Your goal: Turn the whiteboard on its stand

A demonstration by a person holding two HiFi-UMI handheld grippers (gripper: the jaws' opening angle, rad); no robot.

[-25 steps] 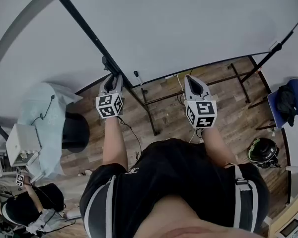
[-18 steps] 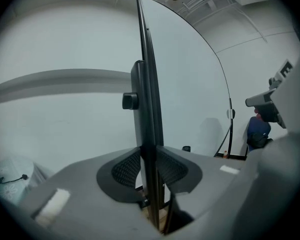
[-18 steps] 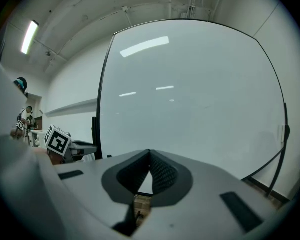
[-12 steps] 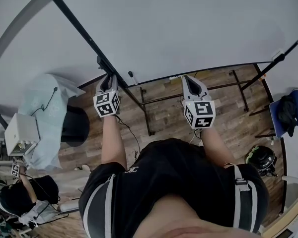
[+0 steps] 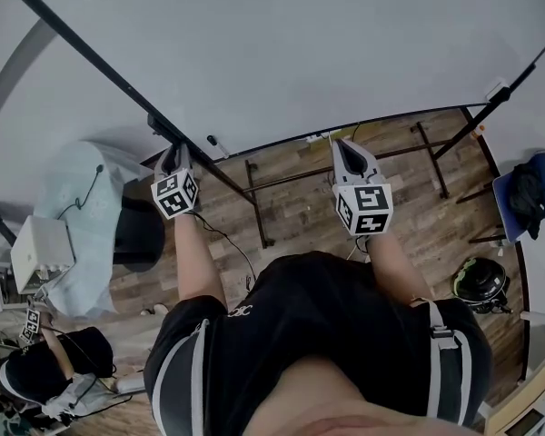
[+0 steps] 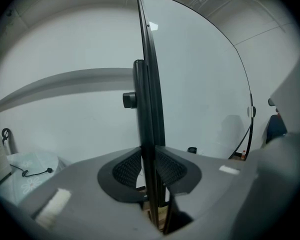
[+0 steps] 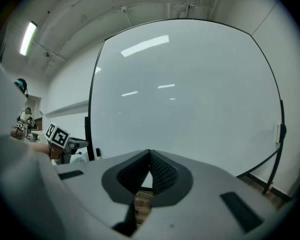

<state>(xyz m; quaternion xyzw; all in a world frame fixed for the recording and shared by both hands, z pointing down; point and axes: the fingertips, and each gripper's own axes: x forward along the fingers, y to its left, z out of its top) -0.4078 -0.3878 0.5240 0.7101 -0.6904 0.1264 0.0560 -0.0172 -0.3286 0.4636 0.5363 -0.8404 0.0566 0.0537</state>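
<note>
Once wider, left claw (image 6: 149, 168) on whiteboard (image 6: 200, 84)

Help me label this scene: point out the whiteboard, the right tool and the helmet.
whiteboard (image 5: 300, 53): head view, its white writing face.
right tool (image 5: 343, 144): head view, the tips of its closed jaws.
helmet (image 5: 480, 282): head view, top of its dark shell.

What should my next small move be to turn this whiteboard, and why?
Probably swing the left gripper sideways, carrying the board's edge round on its stand. Its jaws have just been closing and clamp the whiteboard by its edge, so the grip looks ready. The right gripper is shut and empty, facing the board's front, seemingly not touching it.
</note>
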